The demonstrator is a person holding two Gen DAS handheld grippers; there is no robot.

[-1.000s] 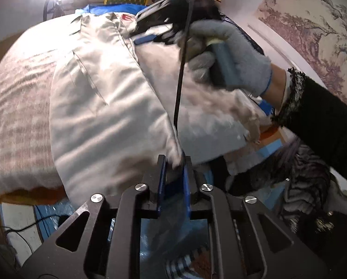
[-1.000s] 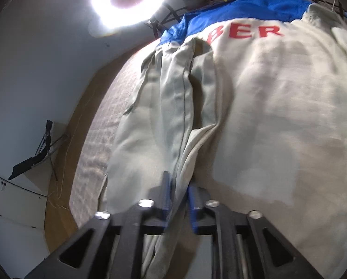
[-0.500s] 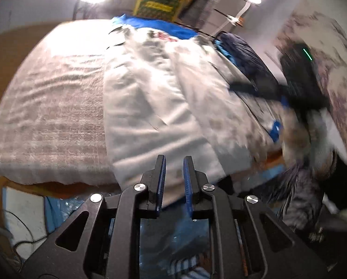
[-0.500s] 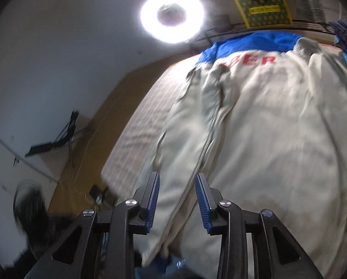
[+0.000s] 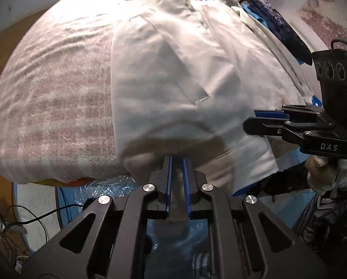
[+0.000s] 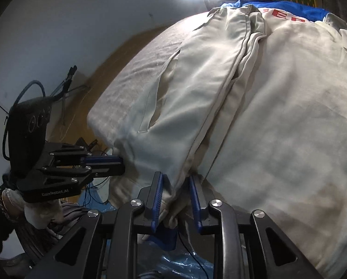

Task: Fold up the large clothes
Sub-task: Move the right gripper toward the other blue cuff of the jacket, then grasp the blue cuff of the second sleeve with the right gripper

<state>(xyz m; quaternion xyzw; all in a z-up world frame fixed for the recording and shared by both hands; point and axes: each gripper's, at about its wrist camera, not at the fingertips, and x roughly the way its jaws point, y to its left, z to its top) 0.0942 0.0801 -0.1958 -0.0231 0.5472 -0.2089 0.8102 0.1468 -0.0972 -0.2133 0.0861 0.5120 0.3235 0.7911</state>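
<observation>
Left wrist: left gripper [image 5: 176, 160] nearly closed, pinching jacket [image 5: 173, 69] hem at bed [image 5: 45, 93] edge. Right gripper [image 6: 175, 183] jaws, just closing, straddle hem without clamping. Risk: hem slips from right side, fold skews.

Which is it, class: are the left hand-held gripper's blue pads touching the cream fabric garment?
Touching. The left wrist view shows the garment's hem pinched between the left hand-held gripper's narrow-set pads.

The jacket [image 6: 278, 121] runs past the right edge, its red lettering [image 6: 287, 16] half tucked under a fold, perhaps ending in "ER".
</observation>
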